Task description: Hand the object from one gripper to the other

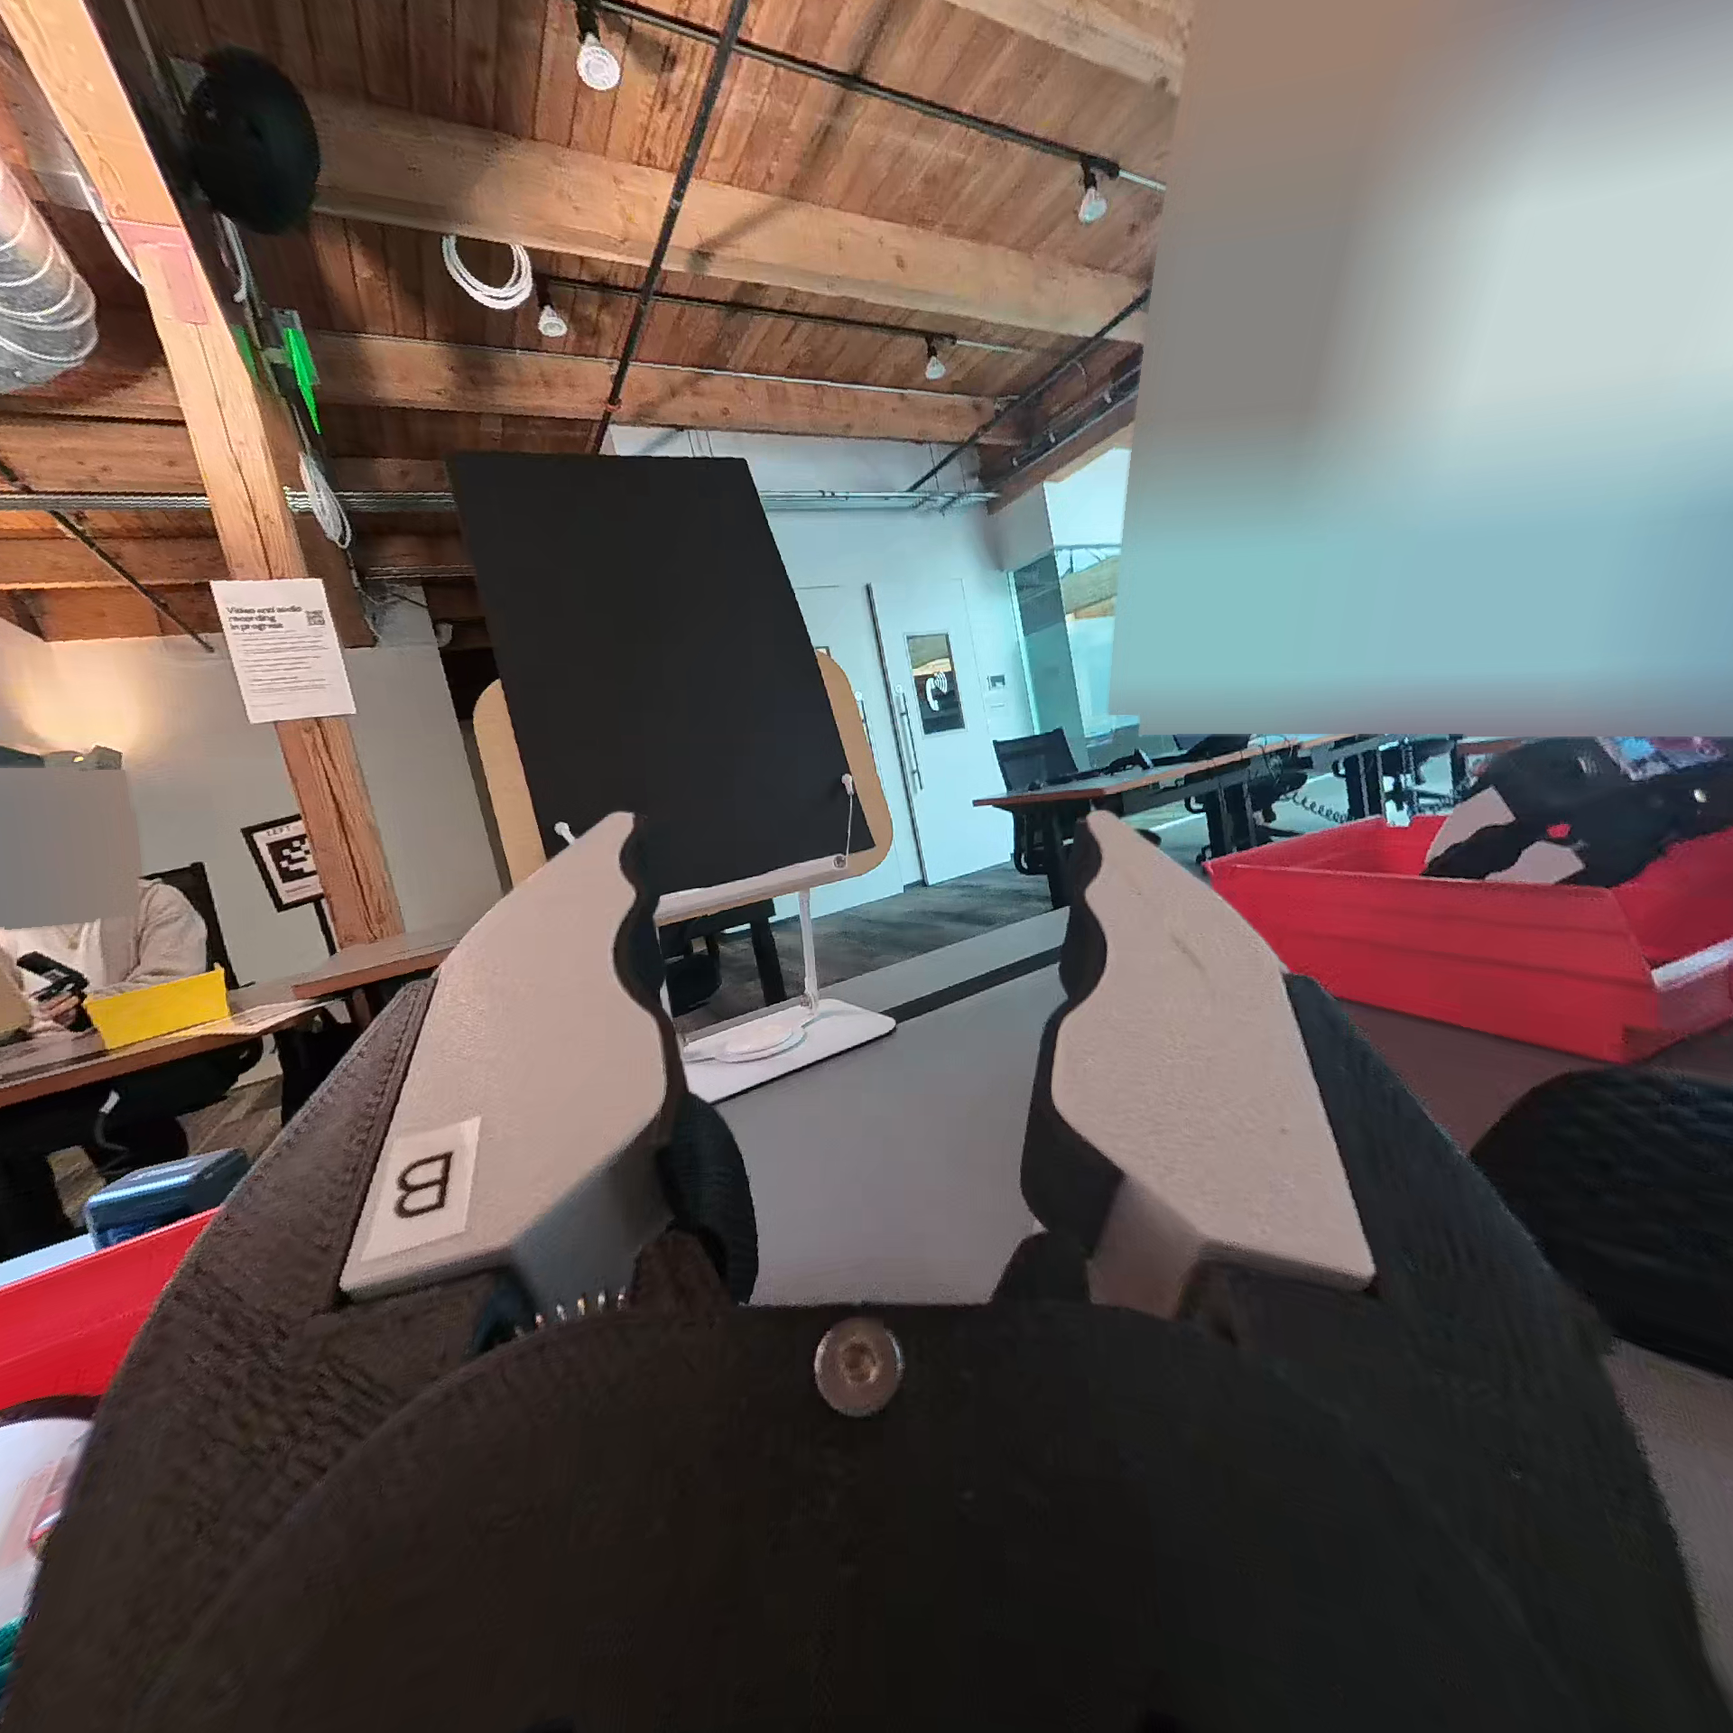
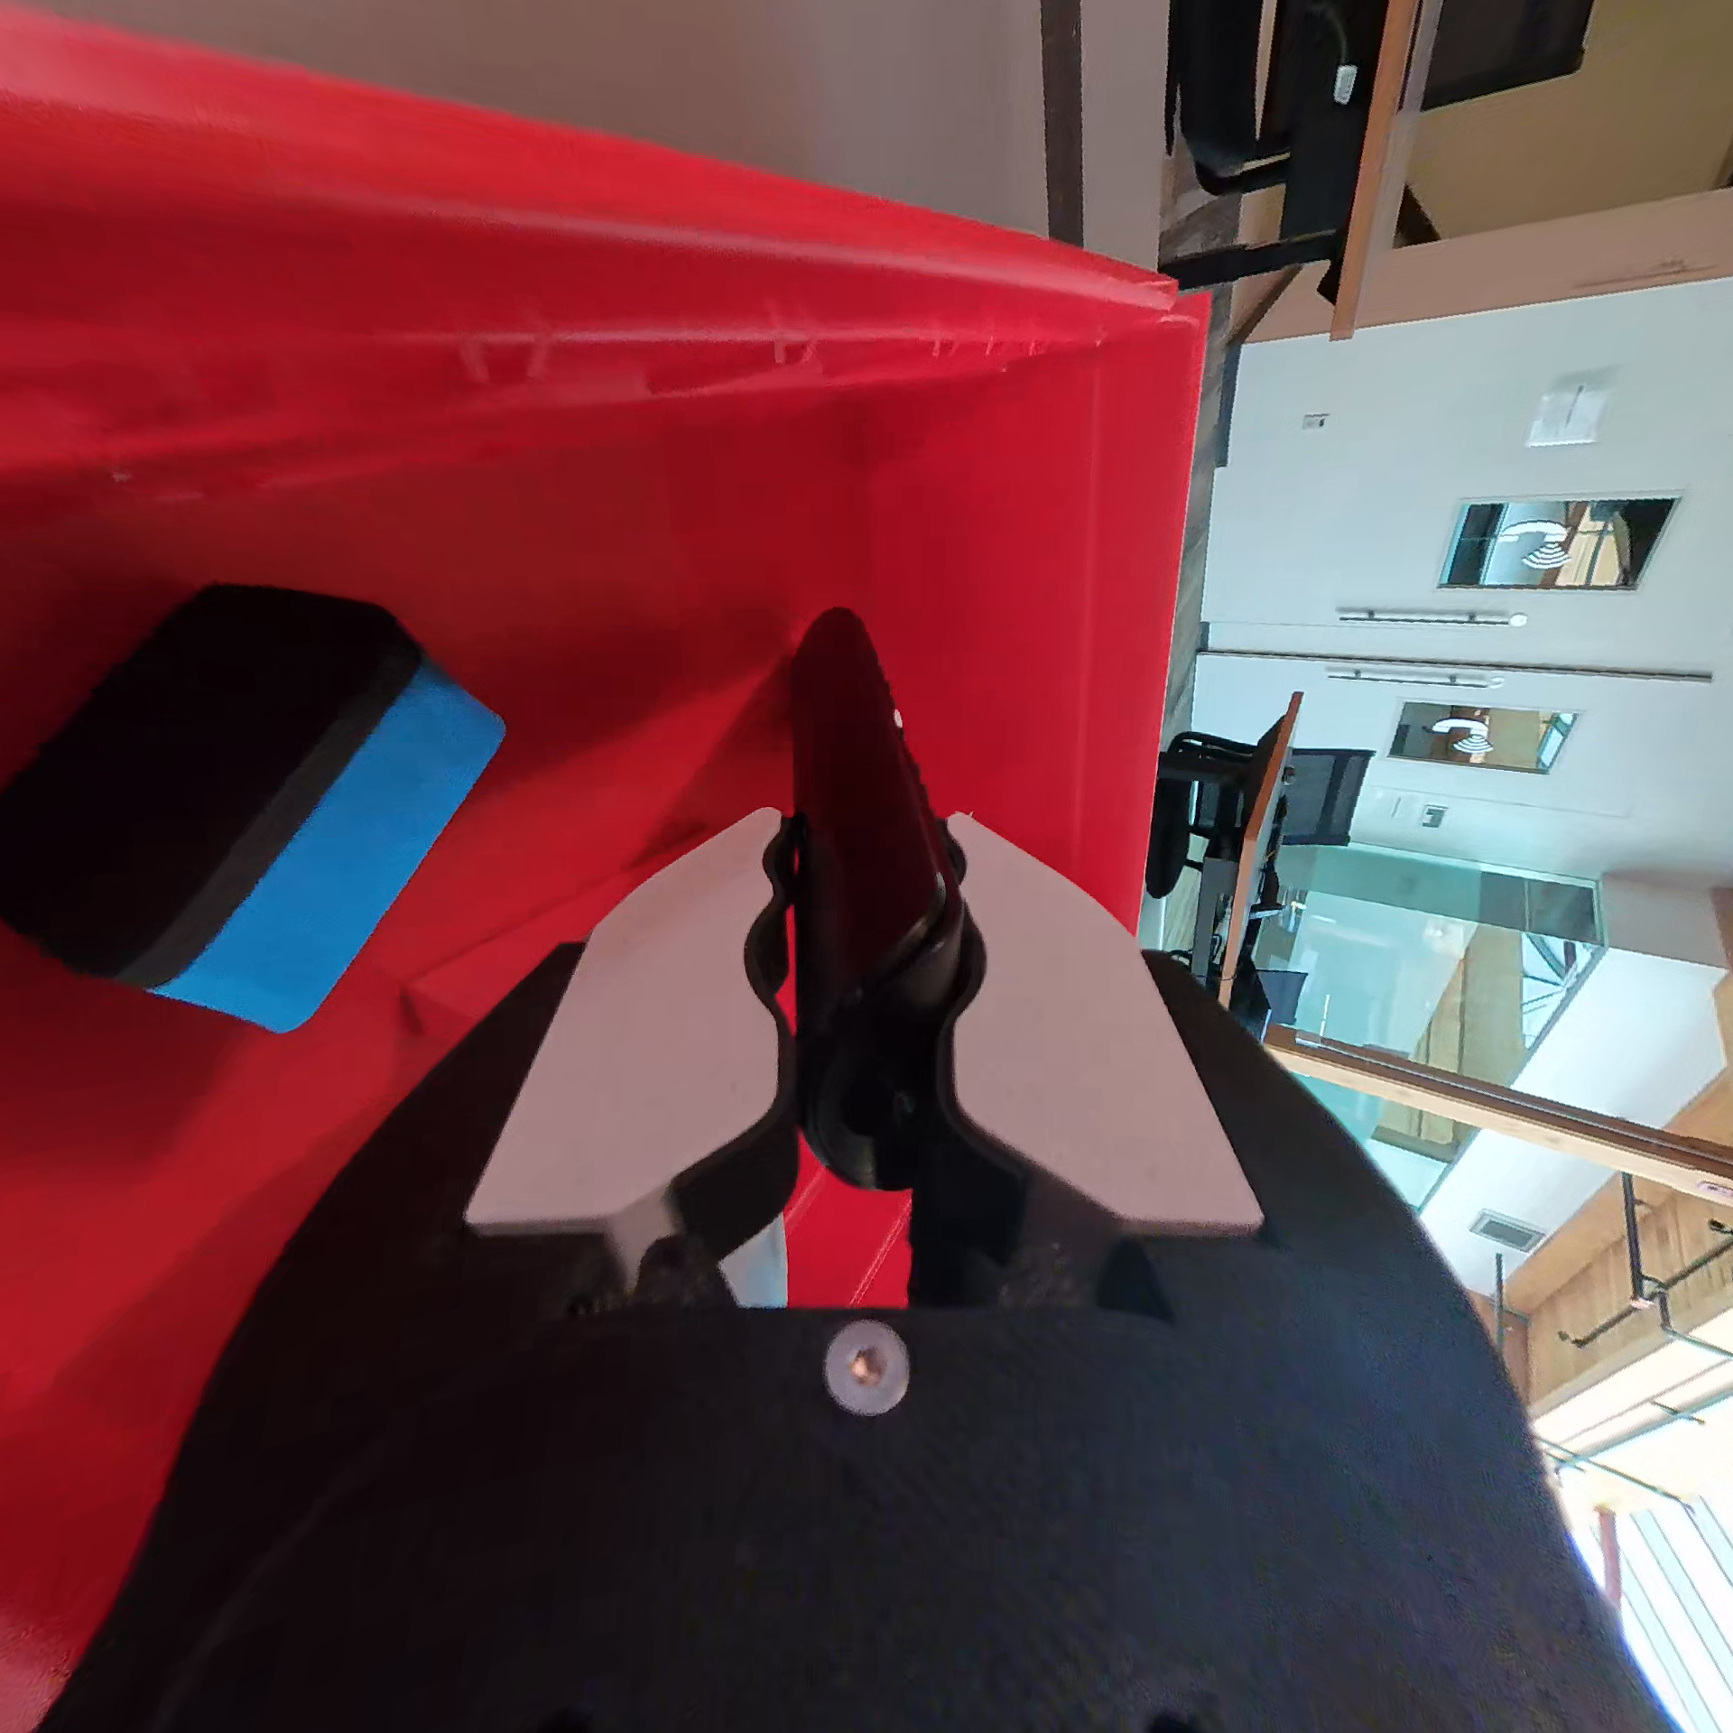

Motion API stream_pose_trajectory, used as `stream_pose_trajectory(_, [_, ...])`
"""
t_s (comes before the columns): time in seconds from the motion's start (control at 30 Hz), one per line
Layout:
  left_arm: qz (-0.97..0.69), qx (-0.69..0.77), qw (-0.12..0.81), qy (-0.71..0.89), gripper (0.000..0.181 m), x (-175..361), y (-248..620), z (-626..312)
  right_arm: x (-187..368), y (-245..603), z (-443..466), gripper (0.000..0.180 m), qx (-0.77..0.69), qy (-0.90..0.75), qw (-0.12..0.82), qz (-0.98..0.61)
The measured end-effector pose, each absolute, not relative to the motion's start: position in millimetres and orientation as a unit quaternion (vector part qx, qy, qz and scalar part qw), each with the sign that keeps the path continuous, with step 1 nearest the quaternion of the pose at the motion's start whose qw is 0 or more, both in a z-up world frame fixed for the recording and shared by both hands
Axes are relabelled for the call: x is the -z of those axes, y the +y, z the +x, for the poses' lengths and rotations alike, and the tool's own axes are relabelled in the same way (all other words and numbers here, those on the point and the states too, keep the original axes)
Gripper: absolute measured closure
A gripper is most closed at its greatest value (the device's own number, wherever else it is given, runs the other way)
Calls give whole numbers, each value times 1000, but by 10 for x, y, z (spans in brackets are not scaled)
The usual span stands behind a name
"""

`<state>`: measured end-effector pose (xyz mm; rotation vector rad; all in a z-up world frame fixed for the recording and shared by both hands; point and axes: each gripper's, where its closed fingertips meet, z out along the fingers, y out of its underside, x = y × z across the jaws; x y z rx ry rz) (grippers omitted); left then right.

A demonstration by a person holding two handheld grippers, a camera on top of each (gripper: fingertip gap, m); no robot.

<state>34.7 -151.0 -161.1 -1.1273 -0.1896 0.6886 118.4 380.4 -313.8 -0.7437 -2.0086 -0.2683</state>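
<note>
The object (image 2: pixel 858 797) is gripped between the fingers of the right gripper (image 2: pixel 867 830); it is a dark, glossy, tapered thing, black at its base, and what it is cannot be made out, since its lower part is hidden between the fingers and its surface takes on the colour of the red bin (image 2: pixel 656 469) behind it. Its tip points forward into that bin, whether touching the wall cannot be told. One sponge (image 2: pixel 244 797), black on one side and blue on the other, lies inside the bin, well apart from the object; its left end is cut off by the frame. The left gripper (image 1: pixel 858 849) is held with its two fingers spread apart and nothing between them, above a grey table (image 1: pixel 891 1125). Beyond it one black panel (image 1: pixel 647 675) is seen on a white stand. To the right the bin (image 1: pixel 1425 928) is seen again, with the right gripper (image 1: pixel 1575 825) partly hidden behind its rim. Two blurred patches cover parts of the left wrist view.
</note>
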Motion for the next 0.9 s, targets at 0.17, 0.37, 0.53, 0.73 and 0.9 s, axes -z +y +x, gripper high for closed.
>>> stream_pose_trajectory(0.17, [-535,-324,776,-83,97,1671,-1489,333,3158,3804,1210,151,107,-821,476,-296])
stream_pose_trajectory(0.37, [-532,-321,779,-77,98,1643,-1484,368,3275,3734,1269,147,103,-827,476,-280])
stream_pose_trajectory(0.53, [-541,-325,773,-71,98,1660,-1449,374,3341,3696,1302,142,89,-831,472,-279])
stream_pose_trajectory(0.73, [-548,-327,767,-65,98,1681,-1426,377,3448,3619,1344,133,81,-843,456,-275])
stream_pose_trajectory(0.9, [-550,-328,765,-65,98,1681,-1435,371,3573,3536,1419,121,63,-862,413,-286])
